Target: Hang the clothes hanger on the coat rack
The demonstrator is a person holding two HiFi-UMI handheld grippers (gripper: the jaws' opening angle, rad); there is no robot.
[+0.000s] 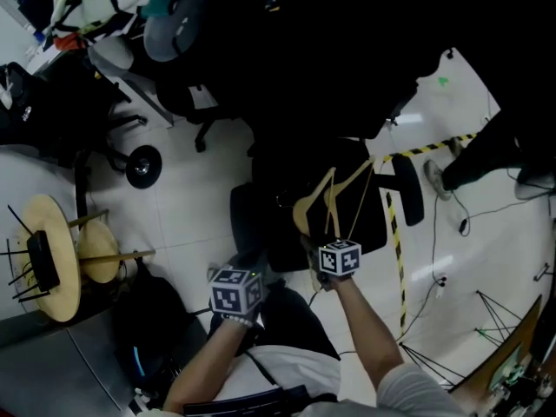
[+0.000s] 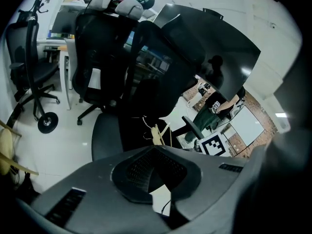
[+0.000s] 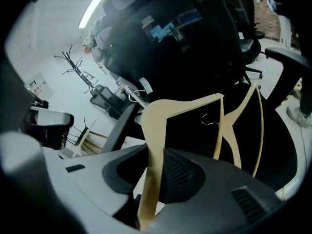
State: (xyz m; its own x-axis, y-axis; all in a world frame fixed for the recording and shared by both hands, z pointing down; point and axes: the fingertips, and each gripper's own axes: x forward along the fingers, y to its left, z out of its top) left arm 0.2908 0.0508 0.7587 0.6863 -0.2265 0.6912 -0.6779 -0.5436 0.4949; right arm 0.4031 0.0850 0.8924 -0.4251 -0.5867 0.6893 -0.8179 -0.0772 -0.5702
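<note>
My right gripper (image 1: 318, 242) is shut on the lower arm of a pale wooden hanger (image 3: 155, 130), which sticks up between its jaws (image 3: 151, 189). In the head view that hanger (image 1: 314, 200) is lifted above the black office chair's seat (image 1: 287, 233). A second wooden hanger (image 3: 243, 121) with a wire hook shows just behind it; whether the two touch is unclear. My left gripper (image 1: 246, 264) hovers to the left over the same chair, its jaws (image 2: 156, 155) shut with nothing in them. The wooden coat rack (image 1: 50, 263) with its pegs stands far left.
Several black office chairs (image 1: 187, 85) crowd the floor ahead. Yellow-black tape (image 1: 395, 233) and cables run across the white floor at right. Another person's shoe (image 1: 437, 181) is at right. Thin tripod legs (image 1: 499, 320) stand at the lower right.
</note>
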